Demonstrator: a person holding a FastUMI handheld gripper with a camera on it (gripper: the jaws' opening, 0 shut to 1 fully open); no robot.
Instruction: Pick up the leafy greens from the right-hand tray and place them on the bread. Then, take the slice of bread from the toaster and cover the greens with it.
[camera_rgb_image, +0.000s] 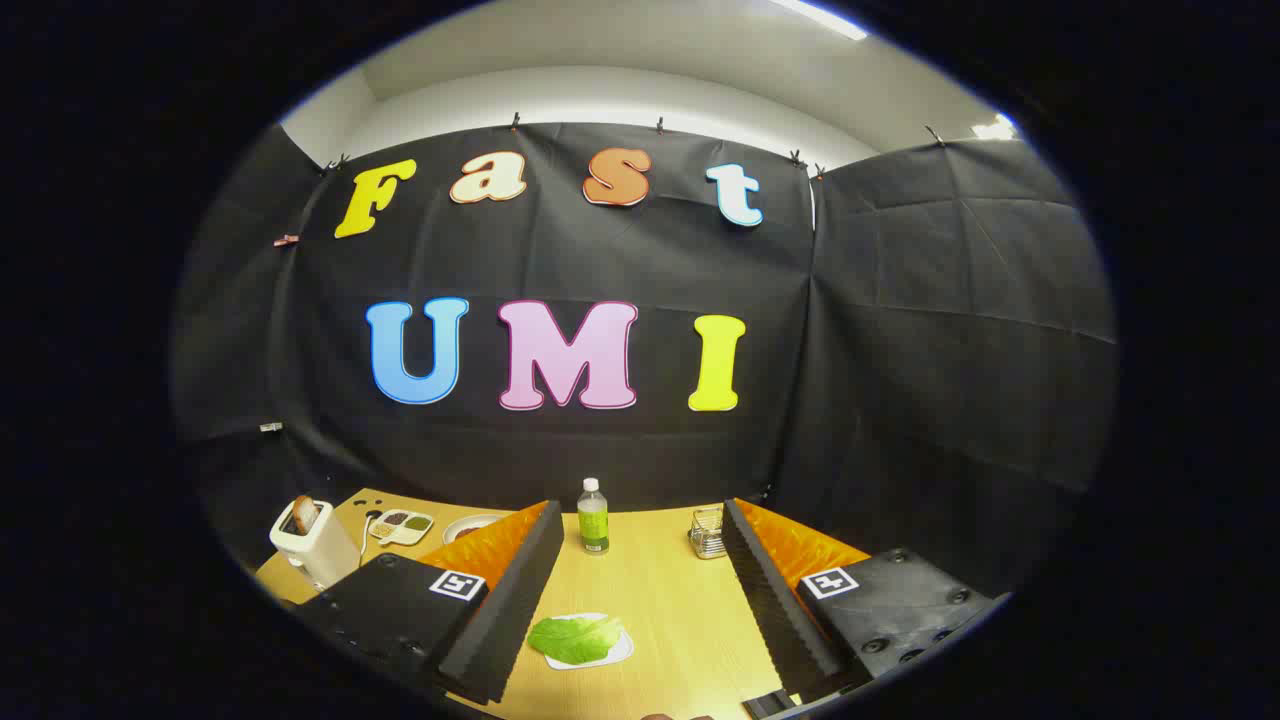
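Leafy greens (574, 638) lie flat on a small white tray (622, 652), between the two fingers, closer to the left finger (510, 590) than to the right finger (775, 590). Nothing touches the leaf. Tray sits directly on the wooden table (660, 600).

Gripper (640, 530) is spread wide, fingers well apart, nothing pinched. Both fingers are black with ribbed inner faces and orange outer sides; each carries a square black-and-white marker on its base.

Beyond the fingertips, roughly centred between them: a clear bottle (593, 516) with green liquid and a white cap, standing upright. Just beside the right fingertip, a small wire rack (706, 533), contents too small to tell.

Left of the left finger: a white toaster (312, 546) near the table edge, a slice of bread (304, 514) sticking up out of its slot. Next to the toaster, further back, a small divided dish (402, 526) with brownish and greenish fillings. Beside that, a white plate (472, 525), partly hidden by the left fingertip; cannot tell what is on it.
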